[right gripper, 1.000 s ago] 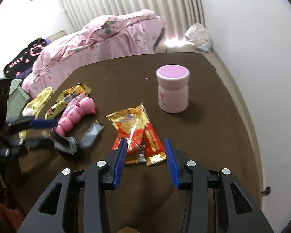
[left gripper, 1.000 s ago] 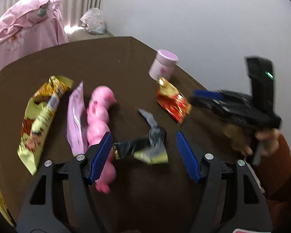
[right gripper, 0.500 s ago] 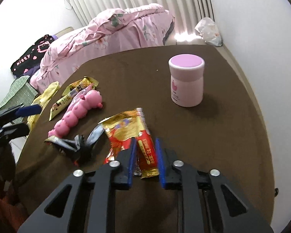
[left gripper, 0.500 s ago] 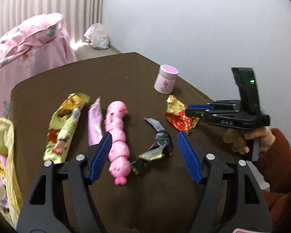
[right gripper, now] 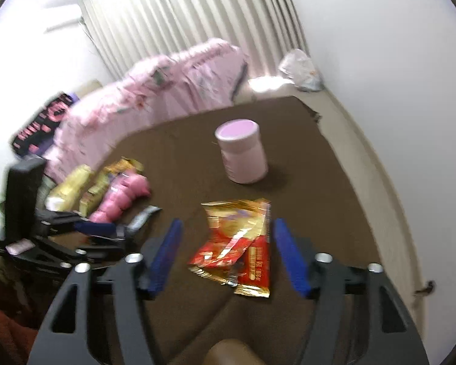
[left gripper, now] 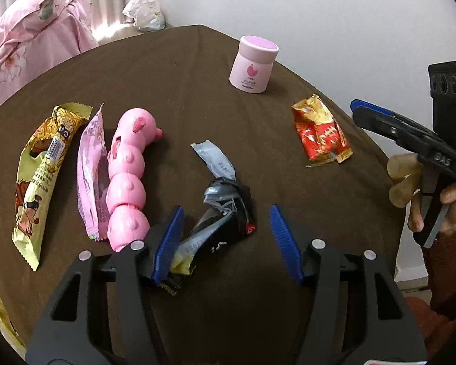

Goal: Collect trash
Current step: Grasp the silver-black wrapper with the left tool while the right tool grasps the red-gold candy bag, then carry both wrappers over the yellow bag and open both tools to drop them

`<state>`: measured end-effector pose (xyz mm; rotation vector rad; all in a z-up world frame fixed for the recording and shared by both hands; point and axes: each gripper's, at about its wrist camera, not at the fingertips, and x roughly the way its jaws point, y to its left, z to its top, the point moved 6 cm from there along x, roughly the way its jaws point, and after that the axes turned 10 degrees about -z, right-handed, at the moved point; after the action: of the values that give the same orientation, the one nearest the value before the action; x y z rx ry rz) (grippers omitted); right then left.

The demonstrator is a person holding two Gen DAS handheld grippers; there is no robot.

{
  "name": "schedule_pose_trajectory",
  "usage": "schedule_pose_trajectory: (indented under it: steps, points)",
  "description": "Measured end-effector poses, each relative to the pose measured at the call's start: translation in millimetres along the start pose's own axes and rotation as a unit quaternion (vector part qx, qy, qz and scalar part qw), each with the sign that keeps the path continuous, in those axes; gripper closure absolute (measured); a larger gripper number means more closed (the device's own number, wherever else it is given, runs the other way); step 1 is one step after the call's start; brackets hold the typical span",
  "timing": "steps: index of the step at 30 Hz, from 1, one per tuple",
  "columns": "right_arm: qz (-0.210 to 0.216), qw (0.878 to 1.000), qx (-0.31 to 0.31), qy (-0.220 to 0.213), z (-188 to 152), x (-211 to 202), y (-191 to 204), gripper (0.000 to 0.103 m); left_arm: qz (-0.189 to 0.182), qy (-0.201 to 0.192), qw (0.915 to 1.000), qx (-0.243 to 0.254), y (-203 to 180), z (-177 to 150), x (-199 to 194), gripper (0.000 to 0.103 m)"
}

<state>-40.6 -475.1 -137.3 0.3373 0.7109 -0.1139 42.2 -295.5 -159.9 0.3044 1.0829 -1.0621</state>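
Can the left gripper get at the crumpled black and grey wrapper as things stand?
Probably yes. The left gripper already straddles the black and grey wrapper, its jaws closing with the wrapper between them, and nothing lies on top. The pink toy sits just beside it.

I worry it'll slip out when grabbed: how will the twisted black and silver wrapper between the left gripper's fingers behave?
The black and silver wrapper looks thin, crumpled foil, so probably very light and floppy. Its twisted middle likely crushes rather than resists. The shiny film may slide, so pinching the bunched twist seems safest.
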Motion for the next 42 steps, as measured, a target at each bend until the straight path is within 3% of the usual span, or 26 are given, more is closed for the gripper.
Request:
schedule_pose_trajectory:
  steps: [2, 5, 10, 12, 15, 19, 20, 21, 23, 24, 29, 31, 33, 37, 42]
  points:
    - [-0.012, 1.0, -0.021, 0.019, -3, 2, 3, 0.04, 0.001, -0.001, 1.0, 0.001, 0, -1, 0, 0.047]
    - [-0.067, 0.996, -0.054, 0.021, -8, 3, 5, 0.04, 0.001, -0.008, 1.0, 0.002, -1, 0, -3, 0.047]
    - [-0.125, 0.991, -0.037, 0.038, -16, 1, -5, 0.04, 0.007, -0.021, 0.9998, 0.0, -1, -2, -11, 0.047]
    - [-0.117, 0.991, -0.031, 0.049, -19, 0, -3, 0.04, 0.003, -0.03, 0.9995, -0.011, 2, -4, -16, 0.047]
    - [-0.06, 0.998, -0.001, 0.03, -19, -2, 5, 0.04, -0.003, -0.045, 0.9985, -0.03, 7, -5, -23, 0.047]
    - [-0.105, 0.993, -0.015, 0.047, -18, 22, 5, 0.04, -0.005, -0.049, 0.9984, -0.027, 6, -4, -26, 0.047]
    - [-0.102, 0.993, -0.02, 0.053, -19, 28, 6, 0.046, -0.006, -0.049, 0.9985, -0.022, 4, -5, -27, 0.047]
    - [-0.096, 0.993, -0.023, 0.058, -20, 31, 8, 0.064, -0.007, -0.049, 0.9987, -0.015, 1, -5, -28, 0.047]
    - [-0.09, 0.994, -0.031, 0.054, -21, 31, 13, 0.082, -0.003, -0.047, 0.9989, 0.0, -4, -6, -29, 0.047]
    - [-0.087, 0.994, -0.033, 0.05, -21, 28, 14, 0.085, 0.0, -0.046, 0.9989, 0.007, -6, -6, -28, 0.047]
    - [-0.086, 0.995, -0.025, 0.036, -20, 15, 9, 0.089, 0.022, -0.027, 0.9992, 0.02, -9, -5, -14, 0.06]
    - [-0.082, 0.996, -0.018, 0.029, -18, 9, 6, 0.089, 0.036, -0.012, 0.999, 0.024, -8, -8, -6, 0.074]
    - [-0.08, 0.996, -0.016, 0.019, -15, 4, 6, 0.089, 0.025, -0.01, 0.9994, 0.021, -8, -12, -4, 0.085]
    - [-0.073, 0.997, -0.026, 0.005, -8, -5, 13, 0.089, 0.012, -0.033, 0.9993, 0.01, -7, -10, -13, 0.1]
    - [-0.075, 0.996, -0.047, -0.009, -1, -13, 26, 0.089, 0.009, -0.085, 0.9963, 0.007, -7, -4, -41, 0.1]
